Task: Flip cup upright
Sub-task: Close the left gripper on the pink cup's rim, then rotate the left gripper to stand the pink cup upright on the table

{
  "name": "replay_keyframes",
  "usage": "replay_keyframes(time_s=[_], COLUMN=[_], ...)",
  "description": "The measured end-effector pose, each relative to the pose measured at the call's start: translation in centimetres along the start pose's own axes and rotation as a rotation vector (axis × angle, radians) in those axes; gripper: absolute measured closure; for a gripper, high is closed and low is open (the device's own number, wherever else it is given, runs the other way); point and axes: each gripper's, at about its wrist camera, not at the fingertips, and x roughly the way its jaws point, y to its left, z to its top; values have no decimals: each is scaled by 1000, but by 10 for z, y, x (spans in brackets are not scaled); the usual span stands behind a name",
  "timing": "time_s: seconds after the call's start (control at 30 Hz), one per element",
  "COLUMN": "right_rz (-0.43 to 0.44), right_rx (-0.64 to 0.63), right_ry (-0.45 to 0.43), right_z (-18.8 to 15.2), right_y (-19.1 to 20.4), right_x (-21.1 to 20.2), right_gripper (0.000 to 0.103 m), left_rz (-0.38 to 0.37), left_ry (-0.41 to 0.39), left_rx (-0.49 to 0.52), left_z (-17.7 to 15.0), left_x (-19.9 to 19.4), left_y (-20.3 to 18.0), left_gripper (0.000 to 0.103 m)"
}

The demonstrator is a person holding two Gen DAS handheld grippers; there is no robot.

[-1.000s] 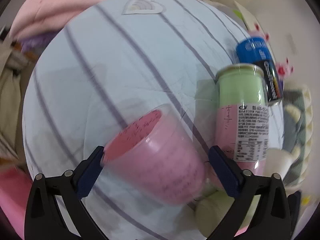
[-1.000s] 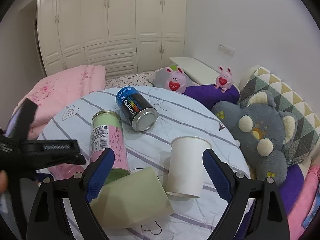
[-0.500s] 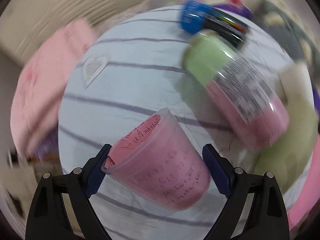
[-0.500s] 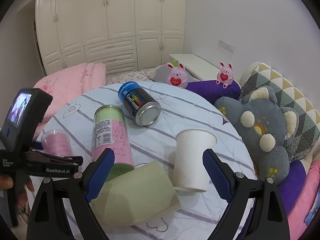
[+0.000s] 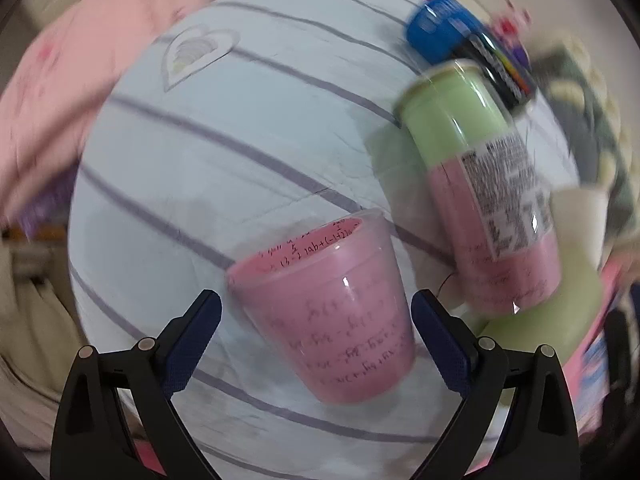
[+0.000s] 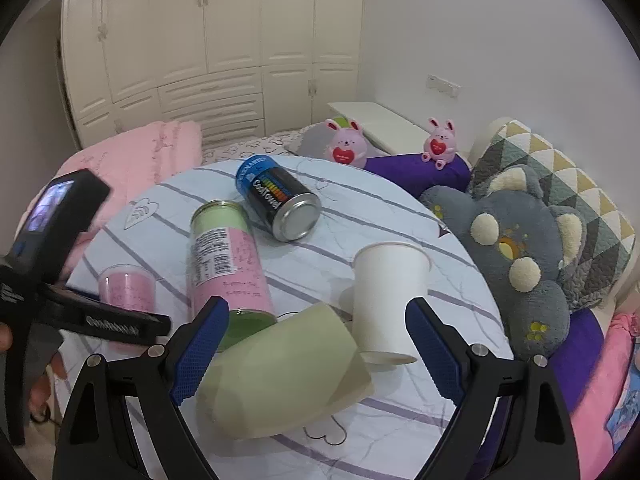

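A pink translucent cup (image 5: pixel 332 312) with handwriting stands mouth up on the striped round table (image 5: pixel 208 152); it also shows in the right wrist view (image 6: pixel 127 286). My left gripper (image 5: pixel 316 336) is open with its blue pads on either side of the cup, apart from it. My right gripper (image 6: pixel 316 344) is open and empty above a pale green cup (image 6: pixel 284 376) lying on its side. A white paper cup (image 6: pixel 386 300) lies tilted beside it.
A green-and-pink can (image 6: pixel 226 256) and a blue-black can (image 6: pixel 280 204) lie on the table. Plush toys (image 6: pixel 516 248), a purple cushion (image 6: pixel 416 170) and a pink quilt (image 6: pixel 132 156) surround the table. A wardrobe stands behind.
The pink cup went from tilted in my left gripper to standing upright on the table, and the left jaws opened off it. The right gripper stayed put.
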Motion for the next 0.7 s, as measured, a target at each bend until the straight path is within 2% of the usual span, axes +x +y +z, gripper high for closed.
replay_keyframes(time_s=[0.1, 0.2, 0.27, 0.3, 0.33, 0.53, 0.7], right_rz=[-4, 0, 1, 1, 2, 12, 16], right_rx=[1, -7, -12, -12, -9, -20, -24], right_ry=[8, 8, 4, 3, 4, 5, 9], right_z=[1, 1, 2, 1, 2, 2, 2], right_y=[-1, 1, 2, 3, 3, 9, 13], right_x=[2, 4, 4, 4, 5, 8, 10], right_gripper=[12, 12, 12, 12, 12, 12, 12], left_rz=[-20, -13, -4, -5, -10, 54, 171], left_ry=[24, 10, -30, -37, -41, -102, -141], left_rx=[-90, -149, -162, -152, -134, 43, 227], left_z=[-1, -2, -6, -5, -5, -8, -3], left_x=[7, 16, 14, 13, 12, 1, -11], left_y=[12, 16, 20, 19, 19, 3, -19], left_gripper=[6, 8, 24, 29, 36, 37, 37])
